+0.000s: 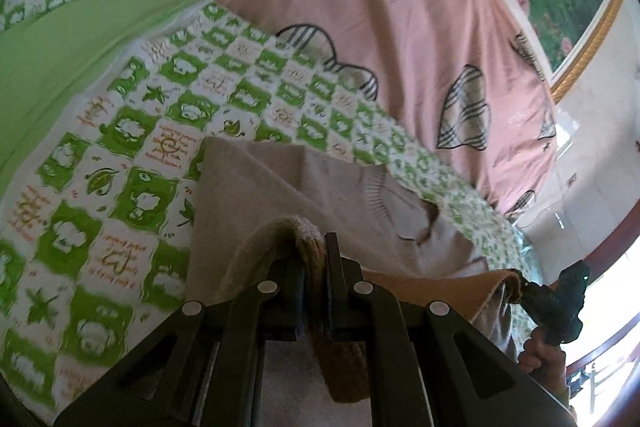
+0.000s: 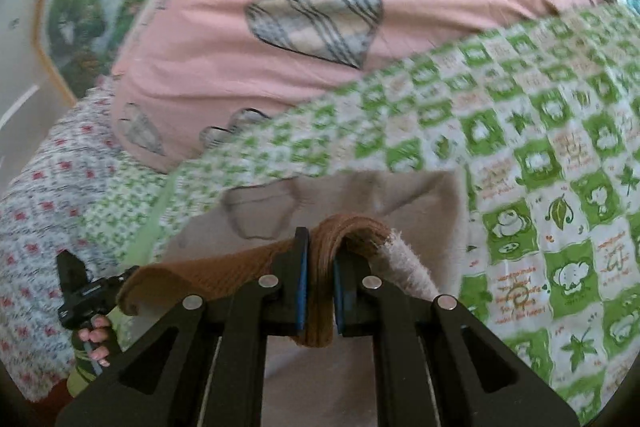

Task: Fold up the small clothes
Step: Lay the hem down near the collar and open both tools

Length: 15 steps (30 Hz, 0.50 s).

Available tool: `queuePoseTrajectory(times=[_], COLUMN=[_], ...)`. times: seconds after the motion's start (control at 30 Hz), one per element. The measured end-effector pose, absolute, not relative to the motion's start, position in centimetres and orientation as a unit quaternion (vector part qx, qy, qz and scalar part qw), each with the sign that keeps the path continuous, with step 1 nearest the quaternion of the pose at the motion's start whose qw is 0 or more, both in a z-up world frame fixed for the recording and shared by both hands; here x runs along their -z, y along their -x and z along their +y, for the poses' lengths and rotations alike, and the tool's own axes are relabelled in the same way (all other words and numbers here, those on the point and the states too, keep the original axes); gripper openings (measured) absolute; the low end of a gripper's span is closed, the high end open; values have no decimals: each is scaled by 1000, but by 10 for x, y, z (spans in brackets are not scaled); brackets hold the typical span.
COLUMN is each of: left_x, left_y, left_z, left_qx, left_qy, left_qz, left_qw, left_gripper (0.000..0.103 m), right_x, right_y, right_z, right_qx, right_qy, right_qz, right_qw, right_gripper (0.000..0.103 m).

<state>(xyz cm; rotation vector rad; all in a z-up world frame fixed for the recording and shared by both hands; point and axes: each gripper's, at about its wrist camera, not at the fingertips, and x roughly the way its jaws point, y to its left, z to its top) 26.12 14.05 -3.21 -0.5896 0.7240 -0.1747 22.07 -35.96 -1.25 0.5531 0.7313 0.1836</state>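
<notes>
Bed (image 1: 120, 155): green-checked quilt, pink duvet (image 1: 360, 7) beyond.
Sweater (image 1: 256, 179): beige knit on the quilt, brown hem lifted; soft, light, limp, best held at hem corners.
Left gripper (image 1: 314, 291): fingers clamp the hem.
Right gripper (image 2: 320, 291): fingers pinch the hem's other end.

The sweater (image 1: 280, 187) is soft matt knit cloth, pale beige, with a ribbed brown hem (image 2: 320, 291) and a fuzzy, rough pile edge (image 2: 408, 263) at centre right of the right wrist view. The left gripper (image 1: 316, 267) and right gripper (image 2: 320, 267) are matt black plastic with round bright metal pins and blue pads (image 2: 302, 291). The green checked sheet (image 1: 120, 155) is smooth printed cotton-like cloth. The pink quilt (image 1: 360, 7) in the upper frame is smooth matt cloth, lightly creased.
</notes>
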Motion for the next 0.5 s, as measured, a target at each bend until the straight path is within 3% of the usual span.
queuePoseTrajectory(times=[0.2,0.33,0.37,0.47,0.5], left_x=[50,45,41,26,23], left_y=[-279,-270,-263,-232,-221], left_z=[139,137,136,130,124], left_qx=[75,78,77,87,96], left_qy=[274,269,265,258,258], left_qz=[371,383,381,373,373], left_qw=[884,881,882,887,886], left_gripper=[8,17,20,28,30], right_x=[40,37,32,12,4], right_y=[-239,-233,-227,-201,-188], right_z=[-361,-366,-367,-367,-365], right_qx=[-72,-72,-72,-54,-60], right_qy=[-270,-291,-293,-283,-279], right_qz=[389,387,380,347,331], right_qw=[878,872,874,893,900], right_gripper=[12,13,17,51,53])
